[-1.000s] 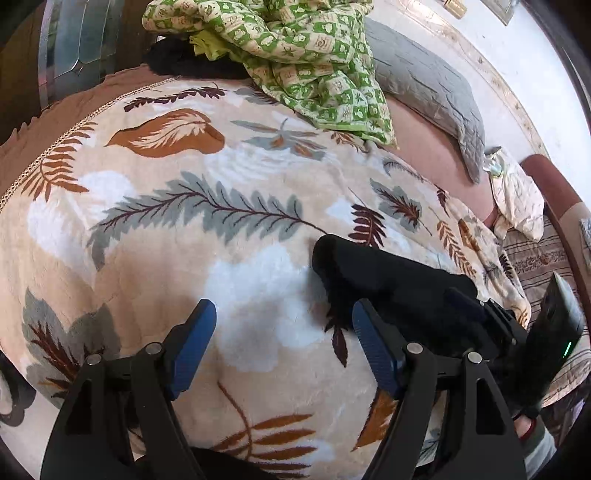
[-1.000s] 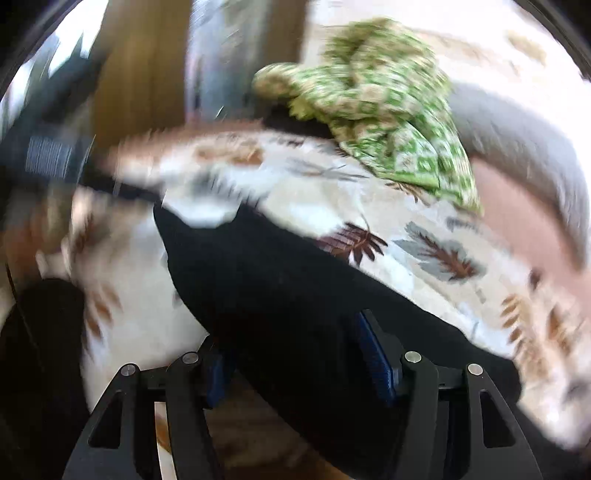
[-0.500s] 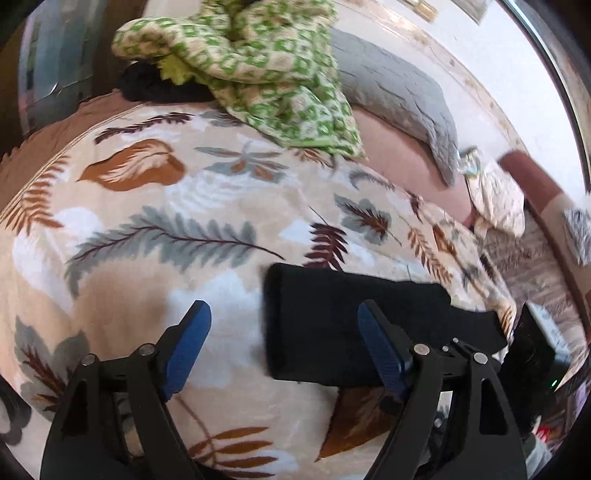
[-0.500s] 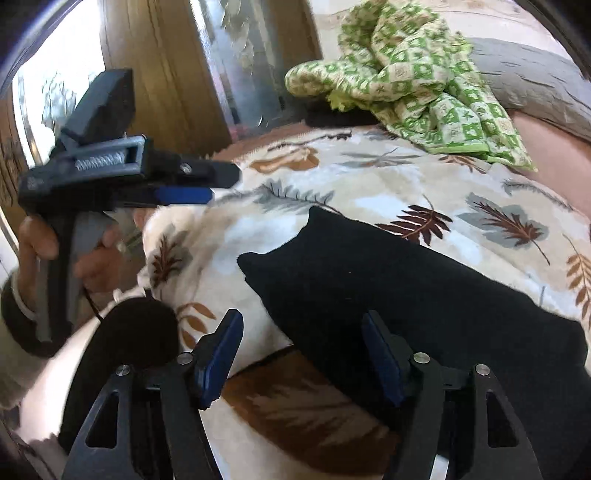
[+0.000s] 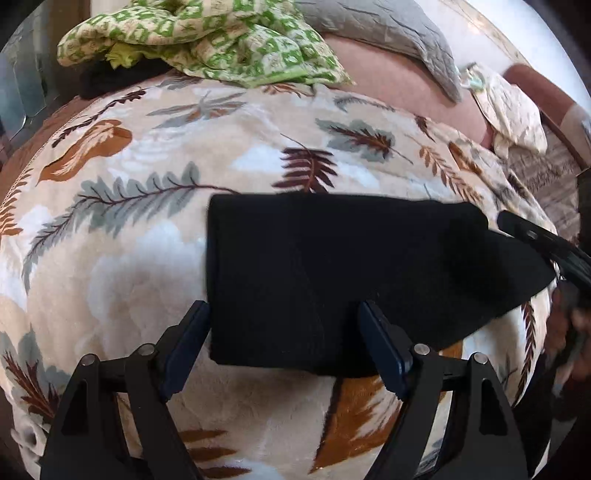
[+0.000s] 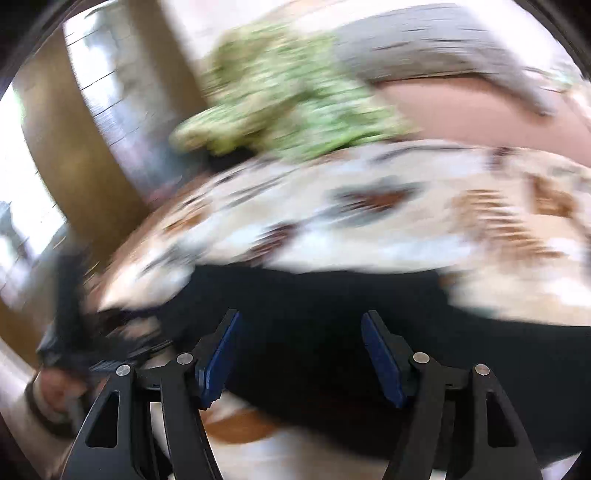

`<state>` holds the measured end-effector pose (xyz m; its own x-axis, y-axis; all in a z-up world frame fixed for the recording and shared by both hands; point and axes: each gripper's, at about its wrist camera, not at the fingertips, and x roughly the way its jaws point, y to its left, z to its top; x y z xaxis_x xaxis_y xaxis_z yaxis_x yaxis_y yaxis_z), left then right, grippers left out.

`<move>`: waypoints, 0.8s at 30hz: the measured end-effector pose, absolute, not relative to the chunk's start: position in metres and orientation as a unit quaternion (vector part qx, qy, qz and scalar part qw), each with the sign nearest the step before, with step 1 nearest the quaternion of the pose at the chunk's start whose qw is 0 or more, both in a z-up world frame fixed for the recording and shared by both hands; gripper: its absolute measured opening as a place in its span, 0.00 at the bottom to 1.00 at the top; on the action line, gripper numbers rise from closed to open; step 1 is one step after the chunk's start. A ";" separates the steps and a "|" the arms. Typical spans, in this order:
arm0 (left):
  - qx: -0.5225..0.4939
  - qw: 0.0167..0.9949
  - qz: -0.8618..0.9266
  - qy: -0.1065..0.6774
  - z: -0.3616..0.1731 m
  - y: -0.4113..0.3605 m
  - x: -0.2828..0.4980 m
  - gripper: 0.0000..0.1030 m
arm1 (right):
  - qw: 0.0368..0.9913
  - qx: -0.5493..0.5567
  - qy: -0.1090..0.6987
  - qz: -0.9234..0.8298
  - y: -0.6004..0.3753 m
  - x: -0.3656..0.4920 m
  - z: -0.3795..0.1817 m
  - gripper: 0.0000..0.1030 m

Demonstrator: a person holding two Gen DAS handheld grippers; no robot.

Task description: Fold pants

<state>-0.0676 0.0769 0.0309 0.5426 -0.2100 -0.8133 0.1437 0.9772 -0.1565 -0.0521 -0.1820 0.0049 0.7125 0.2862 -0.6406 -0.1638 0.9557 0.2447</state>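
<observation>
The folded black fabric pants (image 5: 332, 273) should be pressed flat on the leaf-patterned plush blanket (image 5: 147, 236), edges squared; left gripper (image 5: 284, 347) and right gripper (image 6: 299, 354) are both spread, gripping nothing

1. Your pants (image 5: 332, 273) lie folded on the blanket (image 5: 129, 266), near its front edge.
2. Your left gripper (image 5: 284, 339) sits at the pants' near-left corner, jaws apart, left finger just beside the pants' left edge, right finger over the cloth.
3. Your right gripper (image 6: 301, 350) is over the pants (image 6: 332, 332) too, jaws apart; view blurred.
4. Quilt (image 5: 221, 40) is heaped behind, at the blanket's far edge.
5. Pillow (image 5: 388, 33) lies right of the quilt.
6. Bag (image 5: 513, 114) sits far right, behind the blanket.
</observation>
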 end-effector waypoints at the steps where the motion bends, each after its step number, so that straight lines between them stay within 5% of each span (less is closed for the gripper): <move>1: -0.033 0.879 -0.098 0.465 0.032 0.076 -0.066 0.80 | 0.920 0.088 0.368 0.097 -0.194 -0.042 0.001 0.67; 4: -0.025 0.880 -0.098 0.465 0.033 0.071 -0.064 0.80 | 0.909 0.100 0.397 0.080 -0.213 -0.012 -0.015 0.63; 5: -0.022 0.879 -0.098 0.466 0.032 0.070 -0.063 0.80 | 0.906 0.099 0.403 0.086 -0.212 -0.007 -0.019 0.47; 6: -0.021 0.879 -0.098 0.467 0.031 0.069 -0.061 0.80 | 0.902 0.094 0.411 0.098 -0.210 0.000 -0.023 0.12; 7: -0.020 0.878 -0.098 0.468 0.031 0.068 -0.060 0.80 | 0.901 0.089 0.413 0.101 -0.207 0.005 -0.024 0.08; 17: -0.023 0.877 -0.078 0.474 0.019 0.066 -0.055 0.82 | 0.908 0.070 0.405 0.083 -0.206 0.008 -0.034 0.08; 24: 0.002 0.896 -0.054 0.442 0.047 0.059 -0.065 0.82 | 0.922 0.057 0.373 0.090 -0.207 -0.034 -0.002 0.29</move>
<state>-0.0651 0.0586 0.0466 0.6041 -0.0949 -0.7912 0.0984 0.9942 -0.0442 -0.0338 -0.2073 -0.0017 0.7050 0.2087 -0.6778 -0.1238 0.9773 0.1721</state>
